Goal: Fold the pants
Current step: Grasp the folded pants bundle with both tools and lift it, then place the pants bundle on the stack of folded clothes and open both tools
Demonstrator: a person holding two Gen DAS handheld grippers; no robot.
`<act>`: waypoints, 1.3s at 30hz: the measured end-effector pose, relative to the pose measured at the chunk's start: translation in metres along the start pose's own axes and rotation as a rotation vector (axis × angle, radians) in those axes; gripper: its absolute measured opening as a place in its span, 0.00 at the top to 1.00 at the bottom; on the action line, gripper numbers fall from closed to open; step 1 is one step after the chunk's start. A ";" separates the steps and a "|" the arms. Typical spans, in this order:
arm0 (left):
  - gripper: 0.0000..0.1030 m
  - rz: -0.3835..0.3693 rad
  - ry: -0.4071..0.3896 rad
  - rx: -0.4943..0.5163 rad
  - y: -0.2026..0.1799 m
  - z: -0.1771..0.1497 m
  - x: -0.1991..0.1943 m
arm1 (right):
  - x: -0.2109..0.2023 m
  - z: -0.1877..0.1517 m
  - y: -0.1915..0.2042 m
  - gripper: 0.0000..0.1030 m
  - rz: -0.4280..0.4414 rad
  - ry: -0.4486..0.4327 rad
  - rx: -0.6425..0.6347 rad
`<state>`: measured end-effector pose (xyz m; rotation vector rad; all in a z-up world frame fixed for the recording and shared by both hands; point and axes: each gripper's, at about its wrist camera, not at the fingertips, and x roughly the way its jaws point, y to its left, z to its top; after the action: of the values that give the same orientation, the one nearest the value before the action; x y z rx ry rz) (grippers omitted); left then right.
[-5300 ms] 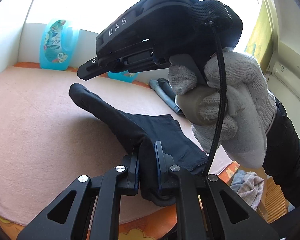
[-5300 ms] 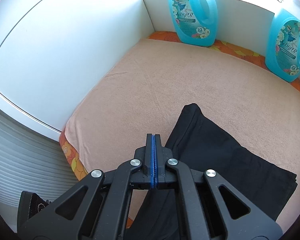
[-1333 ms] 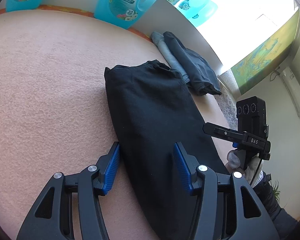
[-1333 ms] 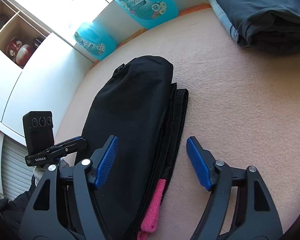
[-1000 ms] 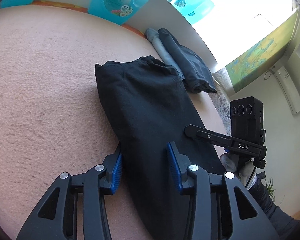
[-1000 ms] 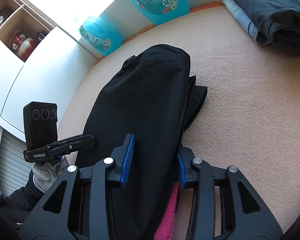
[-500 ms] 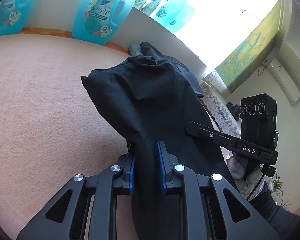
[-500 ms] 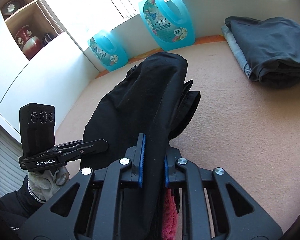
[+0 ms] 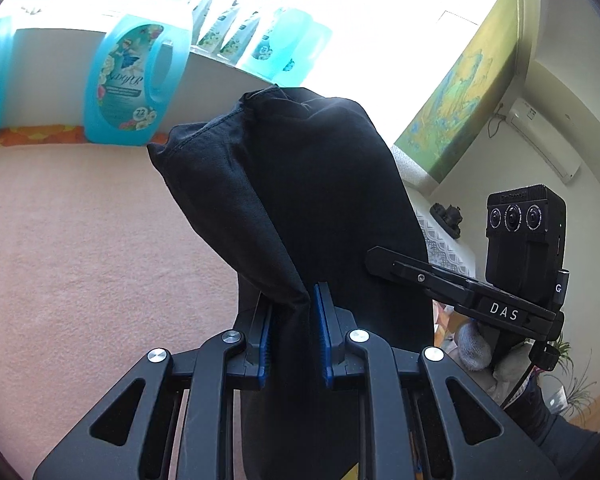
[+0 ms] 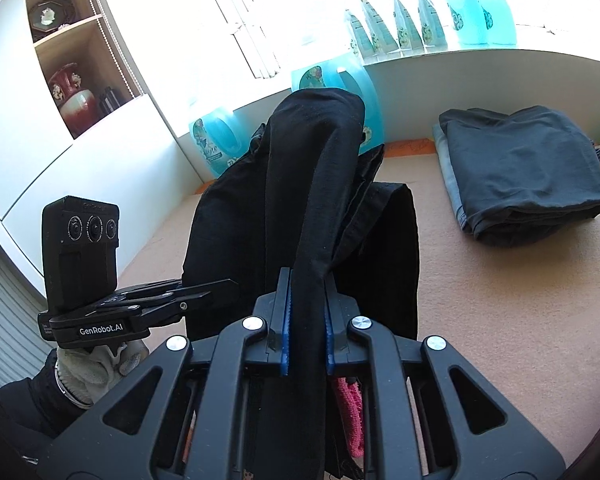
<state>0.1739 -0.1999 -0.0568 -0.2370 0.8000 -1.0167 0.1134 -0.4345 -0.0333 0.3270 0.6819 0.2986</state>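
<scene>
The black pants (image 9: 320,184) hang in a folded bundle, raised off the peach-coloured surface (image 9: 80,240). My left gripper (image 9: 292,312) is shut on one bunched edge of them, the cloth pinched between its blue pads. In the right wrist view, my right gripper (image 10: 306,300) is shut on another thick fold of the pants (image 10: 268,200). Each gripper shows in the other's view: the right one (image 9: 380,260) at the pants' right side, the left one (image 10: 224,282) at their left side, held by a gloved hand (image 10: 96,364). The pants' far end is hidden.
Blue detergent bottles (image 9: 132,84) line the back wall and sill. A folded stack of dark clothes (image 10: 520,168) lies at the right of the surface. A pink cloth (image 10: 348,412) hangs under the pants. A white cupboard (image 10: 80,176) borders the left.
Both grippers closed from wide open onto the pants lying flat. They then rose, lifting the gripped edge so the cloth now stands up in front of both cameras.
</scene>
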 end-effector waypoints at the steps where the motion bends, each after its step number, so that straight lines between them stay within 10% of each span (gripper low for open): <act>1: 0.83 -0.005 -0.001 0.013 -0.005 0.005 0.003 | -0.004 0.004 -0.003 0.87 -0.007 -0.012 0.001; 19: 0.83 -0.087 -0.067 0.168 -0.066 0.123 0.087 | -0.047 0.124 -0.075 0.87 -0.150 -0.163 -0.032; 39: 0.83 -0.061 0.024 0.121 -0.027 0.185 0.240 | 0.053 0.190 -0.226 0.87 -0.236 -0.046 0.056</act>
<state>0.3507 -0.4463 -0.0297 -0.1467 0.7542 -1.1229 0.3140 -0.6569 -0.0122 0.3028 0.6770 0.0472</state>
